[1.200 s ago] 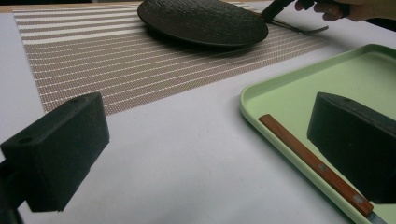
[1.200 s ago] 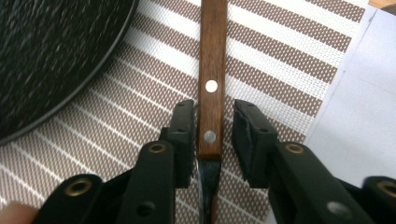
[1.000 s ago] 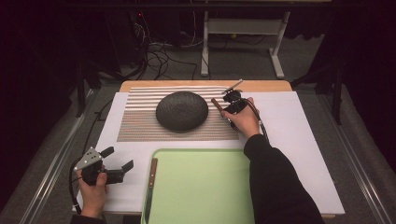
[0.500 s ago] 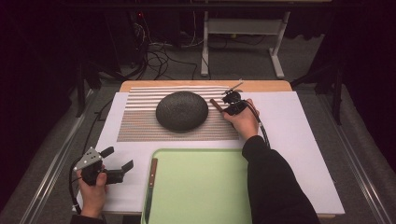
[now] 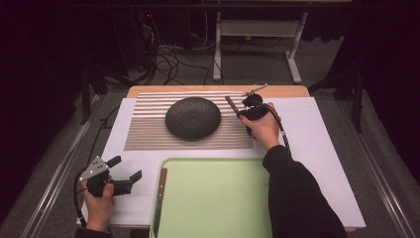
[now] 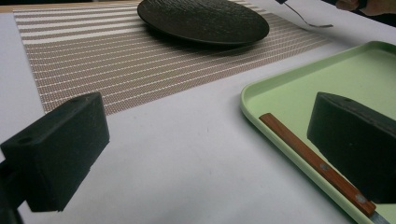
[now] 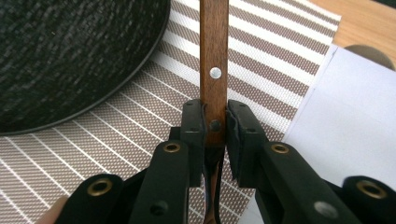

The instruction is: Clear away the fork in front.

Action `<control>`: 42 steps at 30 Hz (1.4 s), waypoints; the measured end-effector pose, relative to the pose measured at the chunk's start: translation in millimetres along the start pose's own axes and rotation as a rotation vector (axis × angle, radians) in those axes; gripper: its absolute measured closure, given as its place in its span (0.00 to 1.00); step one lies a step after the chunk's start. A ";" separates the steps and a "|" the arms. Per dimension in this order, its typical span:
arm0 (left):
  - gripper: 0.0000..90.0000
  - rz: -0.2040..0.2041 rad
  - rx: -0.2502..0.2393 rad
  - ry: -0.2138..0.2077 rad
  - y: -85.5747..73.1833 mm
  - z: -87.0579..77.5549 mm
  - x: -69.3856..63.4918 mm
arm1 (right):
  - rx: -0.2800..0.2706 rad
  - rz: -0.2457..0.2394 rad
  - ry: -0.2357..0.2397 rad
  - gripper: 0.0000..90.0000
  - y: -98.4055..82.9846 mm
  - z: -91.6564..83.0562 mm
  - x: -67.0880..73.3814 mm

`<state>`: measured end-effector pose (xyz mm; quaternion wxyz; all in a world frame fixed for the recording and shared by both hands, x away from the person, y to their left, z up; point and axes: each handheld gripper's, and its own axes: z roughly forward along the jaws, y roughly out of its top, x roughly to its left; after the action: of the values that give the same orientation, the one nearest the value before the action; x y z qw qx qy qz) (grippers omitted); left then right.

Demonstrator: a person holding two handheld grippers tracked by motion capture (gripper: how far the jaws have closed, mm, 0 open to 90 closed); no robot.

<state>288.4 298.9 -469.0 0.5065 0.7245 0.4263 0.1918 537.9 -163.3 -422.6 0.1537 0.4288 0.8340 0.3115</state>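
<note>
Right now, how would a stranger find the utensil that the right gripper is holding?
Start at the striped placemat and its dark round plate. Just right of the plate, the right gripper clamps a wooden-handled fork. Unlike the similar utensil in the green tray, this one is held.

A black long sleeve [image 5: 297, 198] is worn on the right arm. The left gripper [image 5: 124, 174] is topped by a grey three-cornered plate. Brass-coloured rivets are seen on the right gripper [image 7: 215, 126], and black cables are trailed from both.
</note>
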 end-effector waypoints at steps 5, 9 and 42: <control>0.00 -0.003 -0.003 -0.001 -0.1 -0.1 0.1 | -0.037 0.013 0.011 0.87 0.2 -7.9 -1.5; 0.00 -0.002 -0.003 -0.001 -0.1 0.0 0.1 | -0.057 0.023 0.015 0.87 0.0 -13.7 -1.6; 0.00 0.034 0.003 0.021 1.4 0.1 -4.3 | -0.221 0.016 0.070 0.87 -26.3 -62.1 8.6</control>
<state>286.6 295.1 -467.1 0.4975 0.7305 0.4194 0.2075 484.1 -191.9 -392.6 0.1684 0.4046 0.7960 0.4175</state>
